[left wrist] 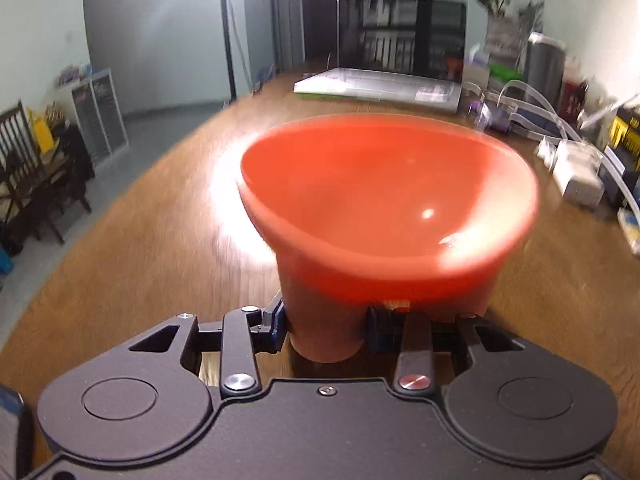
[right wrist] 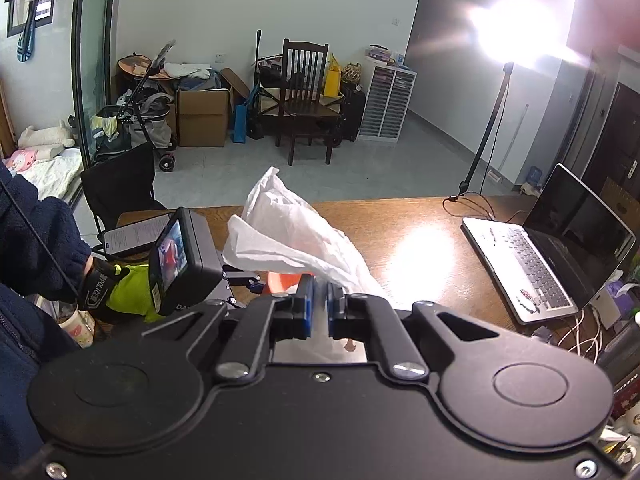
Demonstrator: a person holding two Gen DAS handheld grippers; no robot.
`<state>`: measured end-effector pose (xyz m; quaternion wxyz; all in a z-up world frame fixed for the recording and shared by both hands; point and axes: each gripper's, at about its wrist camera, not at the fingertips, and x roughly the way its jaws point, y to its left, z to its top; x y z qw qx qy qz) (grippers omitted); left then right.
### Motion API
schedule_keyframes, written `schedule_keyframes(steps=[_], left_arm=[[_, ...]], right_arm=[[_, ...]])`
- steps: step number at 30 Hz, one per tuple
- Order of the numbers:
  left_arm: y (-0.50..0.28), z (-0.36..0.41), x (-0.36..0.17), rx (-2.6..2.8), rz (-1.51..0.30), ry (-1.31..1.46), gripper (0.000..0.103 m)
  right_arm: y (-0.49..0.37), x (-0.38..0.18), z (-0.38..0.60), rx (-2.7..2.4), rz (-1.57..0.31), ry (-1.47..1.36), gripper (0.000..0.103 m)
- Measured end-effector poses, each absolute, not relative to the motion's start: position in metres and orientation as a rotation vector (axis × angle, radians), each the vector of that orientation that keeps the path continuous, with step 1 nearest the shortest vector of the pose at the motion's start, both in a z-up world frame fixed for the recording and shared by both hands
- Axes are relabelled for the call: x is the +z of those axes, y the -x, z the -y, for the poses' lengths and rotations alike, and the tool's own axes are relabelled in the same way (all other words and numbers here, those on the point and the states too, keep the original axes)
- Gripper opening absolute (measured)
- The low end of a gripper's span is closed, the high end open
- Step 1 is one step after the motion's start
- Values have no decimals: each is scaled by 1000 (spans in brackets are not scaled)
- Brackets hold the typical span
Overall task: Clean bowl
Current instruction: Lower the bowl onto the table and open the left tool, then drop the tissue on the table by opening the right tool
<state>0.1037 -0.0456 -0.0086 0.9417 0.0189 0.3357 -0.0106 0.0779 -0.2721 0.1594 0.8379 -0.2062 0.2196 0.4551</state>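
Left wrist: left gripper (left wrist: pixel 326 328) clamped on orange bowl (left wrist: pixel 388 208)'s foot; right wrist: right gripper (right wrist: pixel 319 300) pinching white tissue (right wrist: pixel 288 232).

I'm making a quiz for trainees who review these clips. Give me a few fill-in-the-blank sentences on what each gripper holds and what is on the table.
1. The left gripper has its jaws shut on the base of an orange ____.
2. The right gripper holds a crumpled white ____ between its jaws.
3. The open laptop sits on the wooden ____.

Missing words: bowl; paper towel; table
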Motion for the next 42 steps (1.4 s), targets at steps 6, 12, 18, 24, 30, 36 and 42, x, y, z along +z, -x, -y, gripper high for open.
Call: schedule_keyframes(steps=[6, 12, 18, 24, 30, 36, 42], left_arm=[[-99, 38, -4, -22, -675, -37, 39], [-58, 33, 4, 16, -613, -56, 64], [-17, 29, 11, -24, -627, -20, 81], [-1, 27, 6, 3, -683, 10, 88], [1, 15, 3, 42, -697, 22, 93], [0, 21, 2, 34, -702, -6, 103], [0, 23, 2, 33, -701, -5, 103]], right_arm=[[-74, 156, 271, 967, -475, 440, 7], [-83, 169, 274, 927, -457, 455, 7], [-113, 163, 271, 876, -473, 487, 7], [-187, 105, 254, 790, -650, 493, 7], [-251, 23, 231, 723, -875, 569, 7], [-275, -12, 216, 717, -957, 586, 10], [-276, -20, 210, 706, -1021, 574, 76]])
